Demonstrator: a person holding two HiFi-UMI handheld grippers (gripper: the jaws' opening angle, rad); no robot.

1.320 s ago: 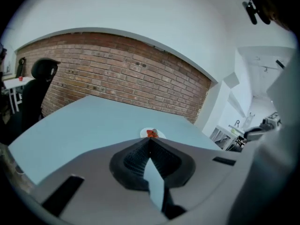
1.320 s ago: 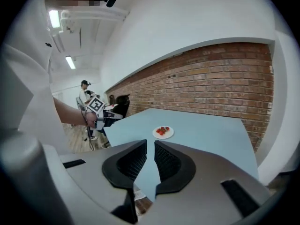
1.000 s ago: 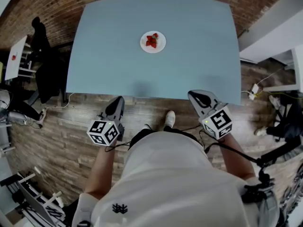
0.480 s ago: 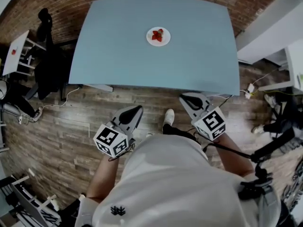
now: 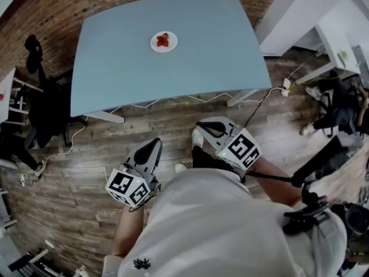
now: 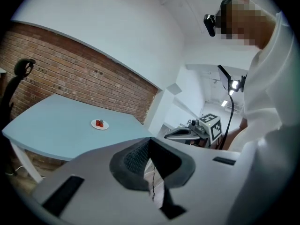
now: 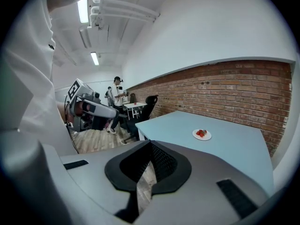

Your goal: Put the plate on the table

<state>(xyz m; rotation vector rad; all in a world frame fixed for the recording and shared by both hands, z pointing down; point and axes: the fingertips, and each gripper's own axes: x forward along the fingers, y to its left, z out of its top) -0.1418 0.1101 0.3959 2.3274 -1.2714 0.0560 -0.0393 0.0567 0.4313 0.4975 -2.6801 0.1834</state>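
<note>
A small white plate [image 5: 164, 41] with red strawberries on it rests on the far half of the light-blue table [image 5: 202, 51]. It also shows small in the left gripper view as the plate [image 6: 99, 124] and in the right gripper view as the plate [image 7: 202, 134]. My left gripper [image 5: 154, 144] hangs over the wooden floor, well short of the table, jaws shut and empty. My right gripper [image 5: 202, 126] is beside it, also shut with nothing held. The closed pads meet in the left gripper [image 6: 150, 142] and in the right gripper [image 7: 150, 146].
A black office chair [image 5: 46, 105] stands left of the table. Cables and a power strip [image 5: 285, 85] lie on the floor by the table's near edge. A white column [image 5: 288, 22] rises at the right. A brick wall backs the table; a person [image 7: 117, 95] stands far off.
The view has backed away and swung: the table and plate have slid up and to the left, and both grippers now sit farther from the table edge. Both stay shut.
</note>
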